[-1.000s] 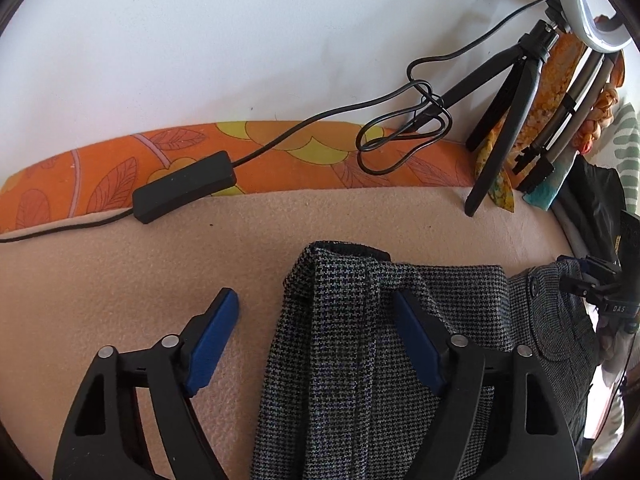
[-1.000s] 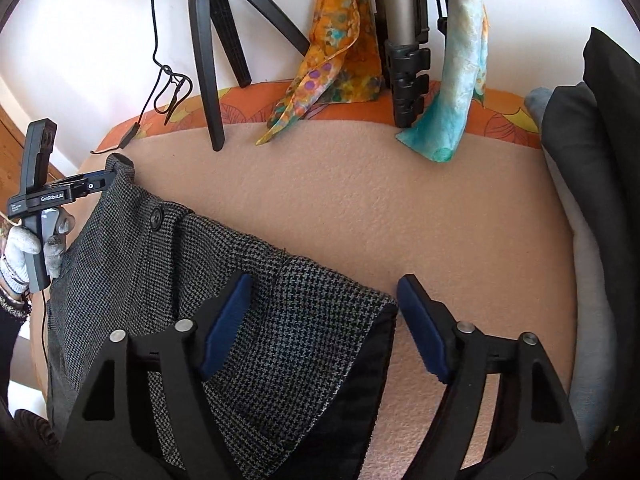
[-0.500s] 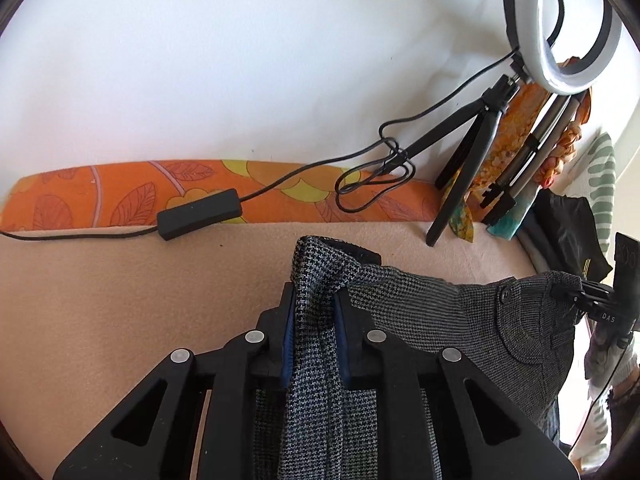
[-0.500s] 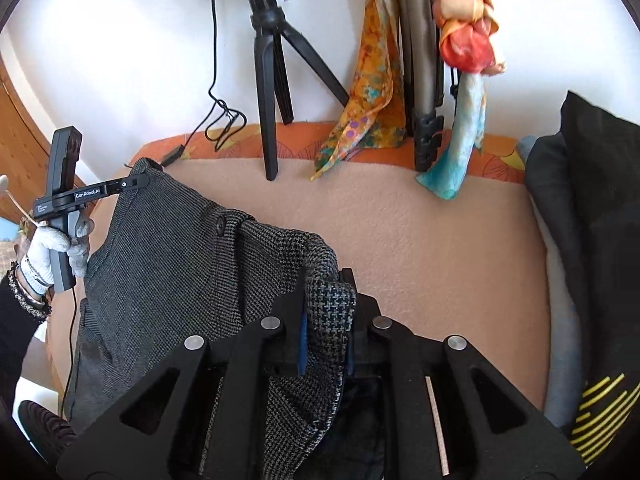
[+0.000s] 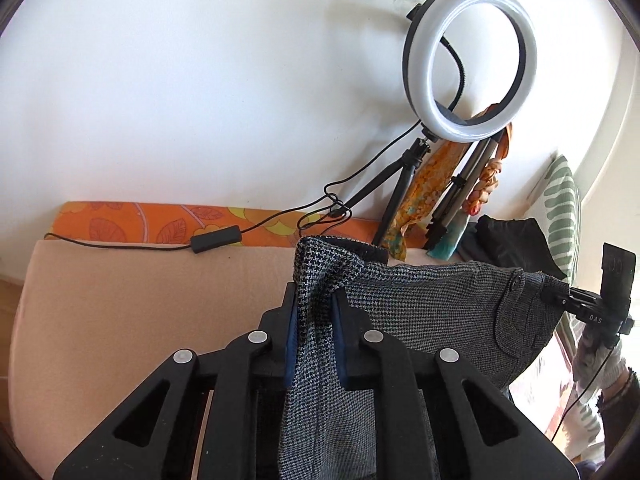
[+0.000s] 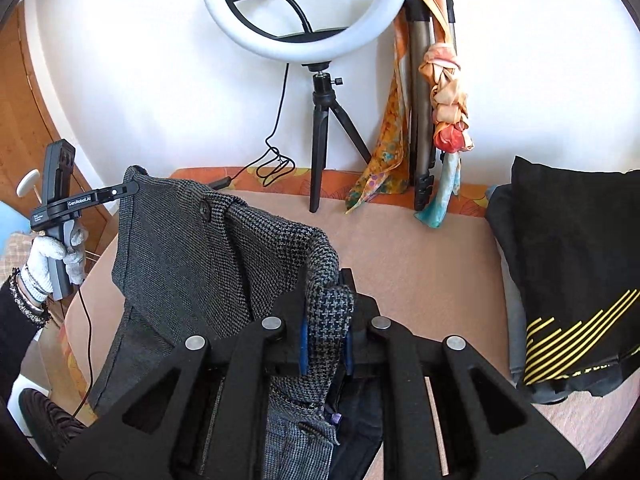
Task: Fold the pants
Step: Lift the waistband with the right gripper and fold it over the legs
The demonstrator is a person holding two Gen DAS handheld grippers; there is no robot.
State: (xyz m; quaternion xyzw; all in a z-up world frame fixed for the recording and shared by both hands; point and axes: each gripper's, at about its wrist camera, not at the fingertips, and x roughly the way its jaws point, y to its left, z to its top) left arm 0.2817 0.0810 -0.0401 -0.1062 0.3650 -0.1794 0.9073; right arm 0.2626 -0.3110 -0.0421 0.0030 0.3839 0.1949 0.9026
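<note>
Grey houndstooth pants (image 5: 436, 304) hang lifted above the peach-covered bed (image 5: 140, 288), stretched by the waistband between my two grippers. My left gripper (image 5: 314, 312) is shut on one end of the waistband. My right gripper (image 6: 326, 320) is shut on the other end, and the pants (image 6: 180, 248) drape to the left of it with a button showing. In the right wrist view the left gripper (image 6: 120, 191) pinches the far corner. In the left wrist view the right gripper (image 5: 560, 300) holds the opposite corner.
A ring light on a black tripod (image 6: 320, 128) stands at the wall, its cable and control box (image 5: 216, 239) lying on the orange leaf-print edge. Scarves hang on a second stand (image 6: 424, 120). A stack of dark clothes (image 6: 568, 264) lies at the right.
Both grippers closed on the waistband ends a second ago and have since lifted the pants off the bed; the views now tilt higher toward the wall and ring light.
</note>
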